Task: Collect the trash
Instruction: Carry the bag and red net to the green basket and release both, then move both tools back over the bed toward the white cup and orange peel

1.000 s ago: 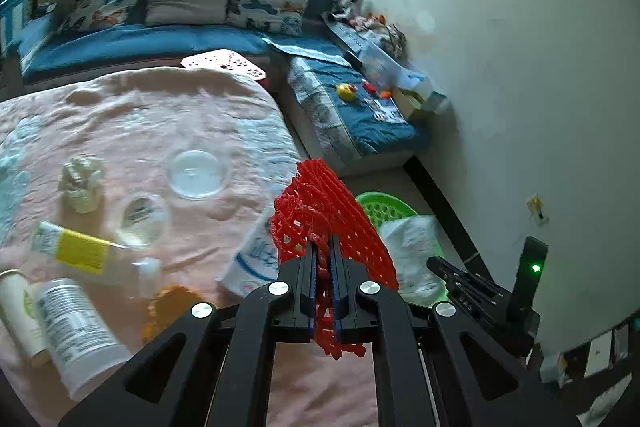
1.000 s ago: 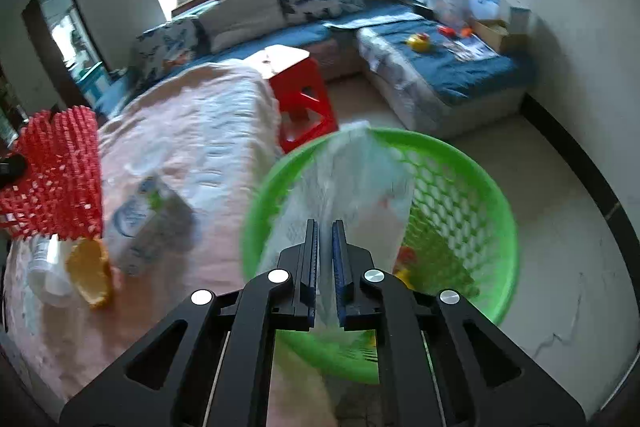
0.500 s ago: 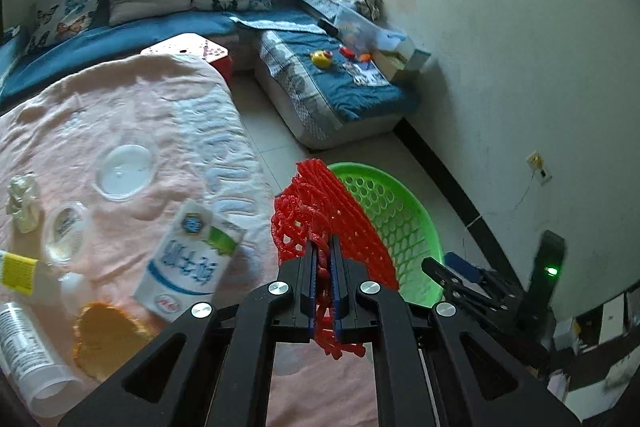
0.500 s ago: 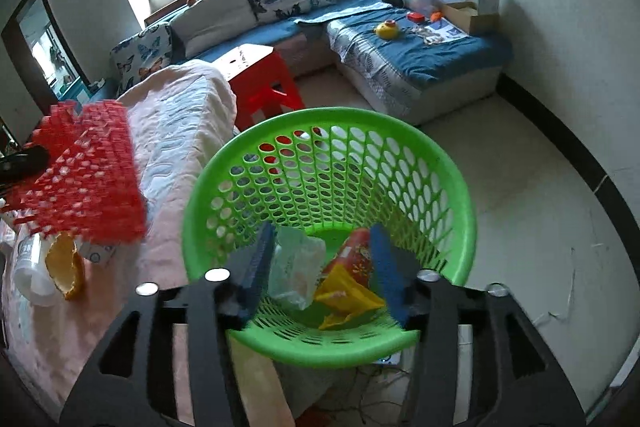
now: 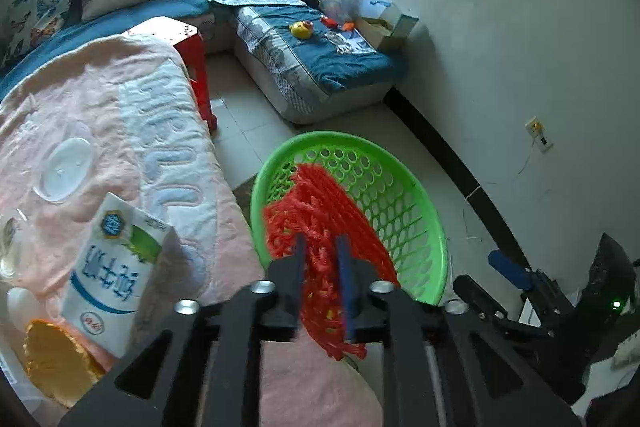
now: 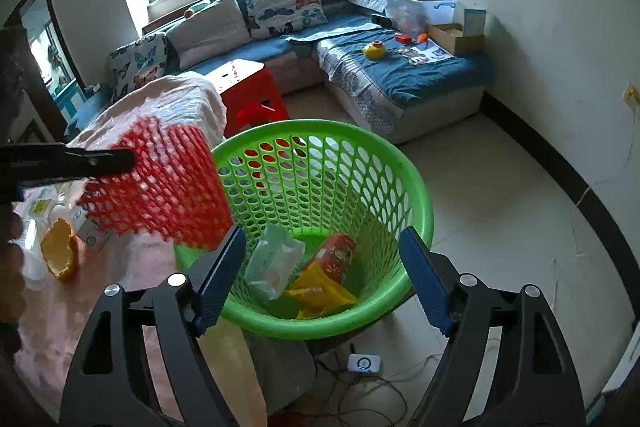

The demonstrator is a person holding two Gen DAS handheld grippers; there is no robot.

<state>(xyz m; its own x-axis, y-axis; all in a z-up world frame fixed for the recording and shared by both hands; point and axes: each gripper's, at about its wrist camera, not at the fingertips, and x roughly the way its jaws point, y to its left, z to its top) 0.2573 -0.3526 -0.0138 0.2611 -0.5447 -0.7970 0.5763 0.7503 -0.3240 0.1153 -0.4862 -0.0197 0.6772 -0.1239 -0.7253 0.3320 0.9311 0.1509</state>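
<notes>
Now above the green basket [image 5: 432, 223], red foam net [image 5: 320, 211] hangs between the opening left fingers [image 5: 298, 259]

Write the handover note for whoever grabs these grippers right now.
Left gripper: jaws opening, red foam net between them, over the near rim of the green basket.
Right gripper: jaws opening wide, nothing between them, above the basket.
Done: clear wrapper, red packet and yellow wrapper lie in the basket.
Left: let the net fall in, then collect the milk carton, orange peel and clear lid from the pink blanket.
</notes>
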